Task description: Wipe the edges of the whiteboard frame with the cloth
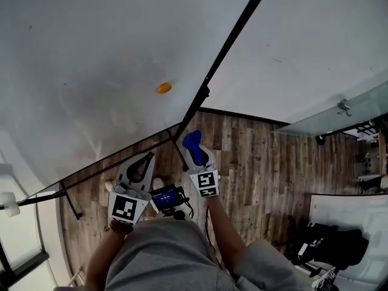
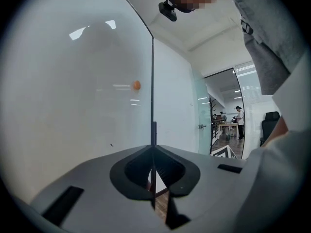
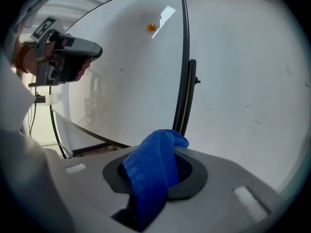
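Note:
The whiteboard (image 1: 91,59) is white with a thin black frame (image 1: 227,38); an orange magnet (image 1: 164,88) sticks to it. My right gripper (image 1: 195,150) is shut on a blue cloth (image 1: 192,140), just below the frame's lower right corner and a little apart from it. In the right gripper view the cloth (image 3: 148,178) bulges out of the jaws, with the frame's upright edge (image 3: 183,57) just beyond. My left gripper (image 1: 147,157) is shut and holds nothing, and sits below the board's bottom edge. The left gripper view looks along the frame edge (image 2: 152,106).
The board's black stand leg (image 1: 70,202) rests on the wood floor (image 1: 260,162). A glass partition with a metal handle (image 1: 344,107) stands at the right. A black bag (image 1: 330,244) lies at the lower right. A person (image 2: 239,122) stands far off behind the glass.

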A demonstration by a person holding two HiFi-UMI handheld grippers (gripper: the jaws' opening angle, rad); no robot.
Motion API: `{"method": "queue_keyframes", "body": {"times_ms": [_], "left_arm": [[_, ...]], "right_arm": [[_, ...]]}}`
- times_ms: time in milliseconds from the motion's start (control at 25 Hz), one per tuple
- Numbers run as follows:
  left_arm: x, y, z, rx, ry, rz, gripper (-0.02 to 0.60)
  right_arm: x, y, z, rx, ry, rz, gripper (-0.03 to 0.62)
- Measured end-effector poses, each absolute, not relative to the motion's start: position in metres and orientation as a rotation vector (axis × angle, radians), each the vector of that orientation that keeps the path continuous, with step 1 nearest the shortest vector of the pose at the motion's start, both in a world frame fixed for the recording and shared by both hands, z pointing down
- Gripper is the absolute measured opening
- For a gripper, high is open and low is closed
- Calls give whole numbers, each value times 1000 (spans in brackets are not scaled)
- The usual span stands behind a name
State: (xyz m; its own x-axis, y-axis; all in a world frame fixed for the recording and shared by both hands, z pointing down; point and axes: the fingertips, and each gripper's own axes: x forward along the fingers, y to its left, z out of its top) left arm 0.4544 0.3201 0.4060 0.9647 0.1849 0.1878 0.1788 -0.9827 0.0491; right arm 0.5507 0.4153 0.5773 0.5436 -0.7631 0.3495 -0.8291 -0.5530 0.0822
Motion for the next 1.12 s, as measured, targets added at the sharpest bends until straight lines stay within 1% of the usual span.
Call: {"method": "queue_keyframes", "body": {"times_ms": [200,600,1120], "left_arm": [[458,307,414,3082,258,316,15],[458,288,431,3044,169,369,15],[460,272,442,3044,112,419,15]], "right_arm": [[576,403,606,2475,-1342,446,114],[598,386,663,2319,-1373,546,114],[622,363,686,2272,-1393,566,114]]}}
